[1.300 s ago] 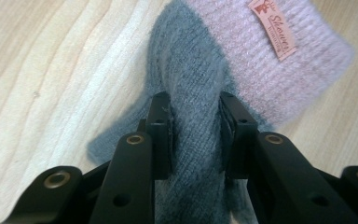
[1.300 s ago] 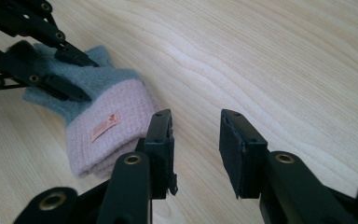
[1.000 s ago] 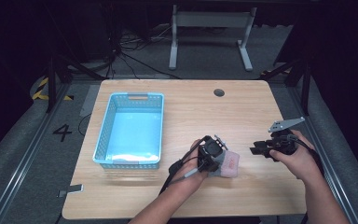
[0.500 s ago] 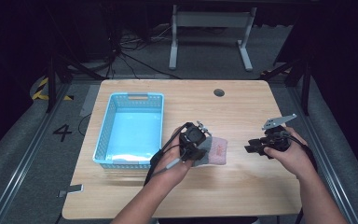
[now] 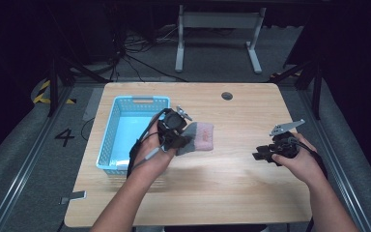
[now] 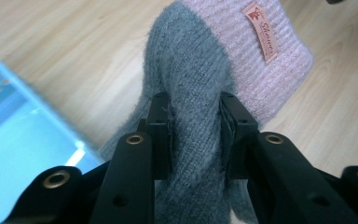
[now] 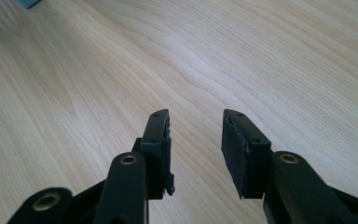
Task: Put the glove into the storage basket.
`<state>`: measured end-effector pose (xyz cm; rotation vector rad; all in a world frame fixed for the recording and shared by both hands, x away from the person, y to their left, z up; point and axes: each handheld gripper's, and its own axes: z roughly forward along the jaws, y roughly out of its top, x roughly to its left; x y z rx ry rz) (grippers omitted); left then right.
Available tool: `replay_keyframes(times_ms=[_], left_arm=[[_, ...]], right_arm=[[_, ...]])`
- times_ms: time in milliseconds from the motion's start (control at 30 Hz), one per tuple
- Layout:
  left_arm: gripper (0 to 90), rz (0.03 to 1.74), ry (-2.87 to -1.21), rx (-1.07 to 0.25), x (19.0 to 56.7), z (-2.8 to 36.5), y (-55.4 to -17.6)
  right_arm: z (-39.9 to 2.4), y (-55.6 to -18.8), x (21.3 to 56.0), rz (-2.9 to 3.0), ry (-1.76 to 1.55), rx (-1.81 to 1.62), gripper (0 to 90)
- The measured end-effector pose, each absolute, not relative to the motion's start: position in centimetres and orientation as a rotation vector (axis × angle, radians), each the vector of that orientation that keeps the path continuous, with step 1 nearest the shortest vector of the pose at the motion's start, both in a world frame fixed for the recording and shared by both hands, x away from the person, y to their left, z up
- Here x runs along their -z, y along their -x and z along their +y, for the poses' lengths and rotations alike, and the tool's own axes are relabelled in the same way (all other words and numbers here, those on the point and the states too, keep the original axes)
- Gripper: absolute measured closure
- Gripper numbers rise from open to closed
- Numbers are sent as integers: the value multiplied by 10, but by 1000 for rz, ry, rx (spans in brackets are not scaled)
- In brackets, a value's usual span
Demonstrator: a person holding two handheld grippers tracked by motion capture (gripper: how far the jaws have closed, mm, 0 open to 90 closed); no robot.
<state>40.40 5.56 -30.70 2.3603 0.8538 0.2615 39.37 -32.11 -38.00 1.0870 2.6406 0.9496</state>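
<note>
Sock pinched in my left gripper, right one empty

My left gripper (image 5: 182,140) has its jaws clamped on the grey part of the sock (image 6: 200,116), one pad (image 6: 161,135) on each side with the knit bunched up between them. The pink cuff with its little label hangs past the tips, off the table (image 5: 232,188) and just beside the right wall of the blue basket (image 5: 107,145). In the high view the sock (image 5: 198,137) sits right at my gripper, pink end pointing away from the basket. My right gripper (image 7: 196,140) is well apart from all that, over on the right side, jaws moderately apart and just been opening a bit, nothing between them but bare wood.
</note>
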Motion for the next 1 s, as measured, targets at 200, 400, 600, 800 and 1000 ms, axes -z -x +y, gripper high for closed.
replay_keyframes(times_ms=[200,400,600,800,1000], left_arm=[[695,889,-2364,-302,298,84,-419],[695,927,-2375,-349,293,108,-435],[695,970,-2390,-348,301,126,-455],[693,989,-2371,-331,307,146,-470],[692,1026,-2370,-310,311,167,-485]], right_arm=[[-320,-393,382,2644,-1092,-942,629],[-320,-393,385,2651,-1099,-930,627],[-321,-392,388,2654,-1111,-916,626],[-323,-390,390,2651,-1122,-907,624],[-324,-388,392,2647,-1130,-903,618]])
